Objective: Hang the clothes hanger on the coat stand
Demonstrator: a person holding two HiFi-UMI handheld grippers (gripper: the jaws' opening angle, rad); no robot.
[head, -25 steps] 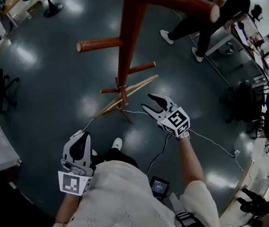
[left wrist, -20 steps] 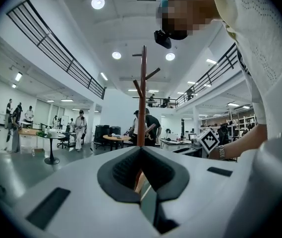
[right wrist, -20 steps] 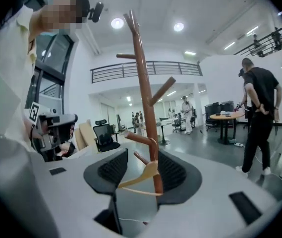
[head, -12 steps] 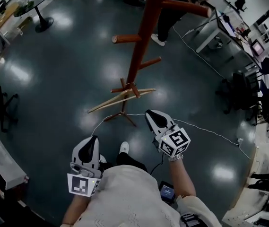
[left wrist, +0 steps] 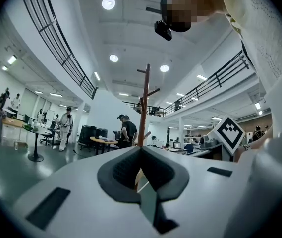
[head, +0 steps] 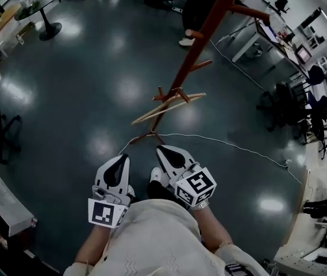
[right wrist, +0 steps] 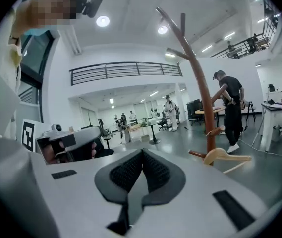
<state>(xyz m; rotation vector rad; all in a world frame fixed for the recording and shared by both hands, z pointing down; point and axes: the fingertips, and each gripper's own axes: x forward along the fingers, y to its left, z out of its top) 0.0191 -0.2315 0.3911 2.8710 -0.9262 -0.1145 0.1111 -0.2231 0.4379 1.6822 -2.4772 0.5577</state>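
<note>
- R tongs (head: 162, 150): jaws have just been closing, now pressed together w/ nothing btwn them.
- L tongs (head: 121, 158): jaws together too, empty.
- Both sit side by side close in front of me.
- Clothes hanger (head: 169, 108) hangs on a low peg of the coat stand (head: 200, 39), well apart from my tongs.

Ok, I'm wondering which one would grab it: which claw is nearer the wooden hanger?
Right. In the head view the right claw sits below the hanger, shut and empty; the left claw is beside it, farther left and lower.
</note>
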